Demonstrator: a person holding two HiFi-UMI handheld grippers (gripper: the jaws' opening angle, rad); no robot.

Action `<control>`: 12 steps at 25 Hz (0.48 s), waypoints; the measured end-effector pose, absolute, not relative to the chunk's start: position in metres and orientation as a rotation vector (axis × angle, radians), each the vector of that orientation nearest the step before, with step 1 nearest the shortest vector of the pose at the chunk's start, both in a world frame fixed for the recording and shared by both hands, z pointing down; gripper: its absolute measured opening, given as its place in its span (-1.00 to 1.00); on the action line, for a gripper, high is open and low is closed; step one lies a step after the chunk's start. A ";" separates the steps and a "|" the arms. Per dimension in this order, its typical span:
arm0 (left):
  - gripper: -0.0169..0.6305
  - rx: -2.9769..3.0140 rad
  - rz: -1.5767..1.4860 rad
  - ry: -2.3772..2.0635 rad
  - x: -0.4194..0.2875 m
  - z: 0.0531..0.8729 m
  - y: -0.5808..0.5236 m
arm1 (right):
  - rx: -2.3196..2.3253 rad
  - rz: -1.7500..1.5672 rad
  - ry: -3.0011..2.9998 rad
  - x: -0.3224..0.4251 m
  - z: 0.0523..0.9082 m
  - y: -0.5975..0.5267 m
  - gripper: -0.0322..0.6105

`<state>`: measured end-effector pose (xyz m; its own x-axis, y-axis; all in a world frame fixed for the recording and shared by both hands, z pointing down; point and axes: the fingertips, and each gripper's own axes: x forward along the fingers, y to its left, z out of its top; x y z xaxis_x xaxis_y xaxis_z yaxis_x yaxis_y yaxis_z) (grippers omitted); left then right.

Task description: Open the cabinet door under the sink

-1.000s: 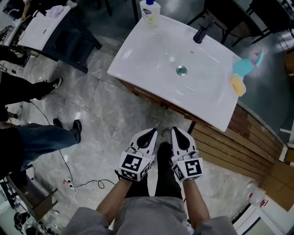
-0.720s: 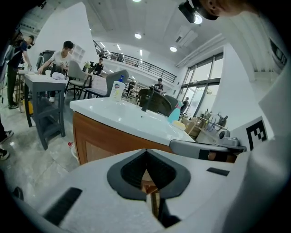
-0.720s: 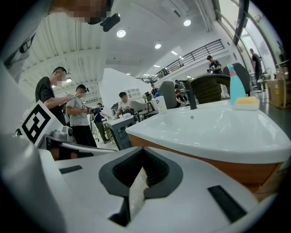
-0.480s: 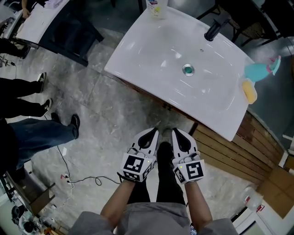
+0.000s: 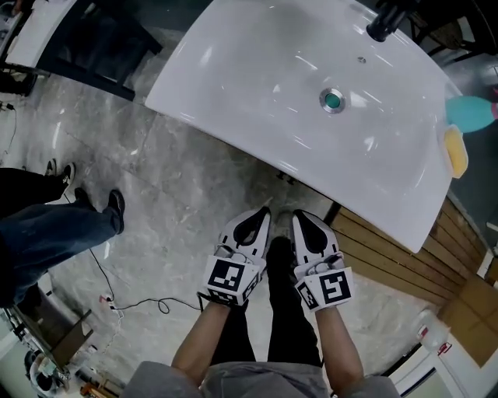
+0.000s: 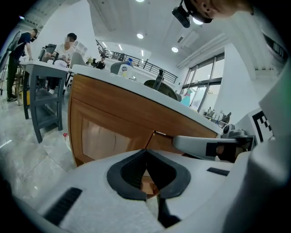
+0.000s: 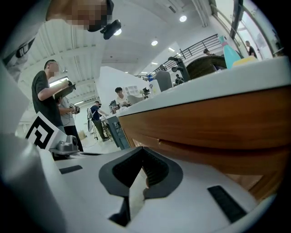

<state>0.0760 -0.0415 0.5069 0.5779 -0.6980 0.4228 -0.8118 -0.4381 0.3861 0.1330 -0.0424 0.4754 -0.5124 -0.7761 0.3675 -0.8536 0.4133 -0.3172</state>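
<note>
Head view looks steeply down on the left gripper (image 5: 261,218) and the right gripper (image 5: 300,219), side by side in the lower middle of the frame and just apart, tips pointing up the frame toward the near edge of the white sink (image 5: 257,85). The cabinet under it is almost wholly covered by the basin there. In the left gripper view the cabinet door (image 6: 107,136) fills the middle left as a framed wooden panel, straight beyond the jaw tips and clearly apart from them. The right gripper view has the wooden cabinet front running across the right half, again ahead of the tips with a gap between.

Both grippers have their jaws pressed together, dark pads meeting, with nothing held in either.

Counted: two grippers; one sink with one drain (image 5: 332,100) and one black faucet (image 5: 387,19) at the top right; one yellow sponge (image 5: 456,151) and one teal bottle (image 5: 469,113) on the sink's right end. One door panel shows plainly. Right of a seam lies another wood face, mostly hidden, so I cannot tell whether it is a second door. A bystander's legs (image 5: 47,233) stand at the left edge.
</note>
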 end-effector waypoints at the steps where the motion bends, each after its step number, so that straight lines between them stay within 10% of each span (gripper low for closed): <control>1: -0.92 2.254 0.270 -1.200 0.076 0.514 -0.043 | 1.454 0.712 -2.500 0.133 0.481 -0.043 -0.87; 12: -0.65 2.297 0.269 -1.194 0.094 0.584 -0.058 | 1.463 0.783 -2.487 0.140 0.538 -0.043 -0.87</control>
<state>0.0940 -0.0584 0.5844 0.5892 -0.6992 0.4049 -0.8052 -0.4672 0.3651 0.1404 -0.0431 0.5384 -0.5124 -0.7699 0.3803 -0.8490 0.3876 -0.3592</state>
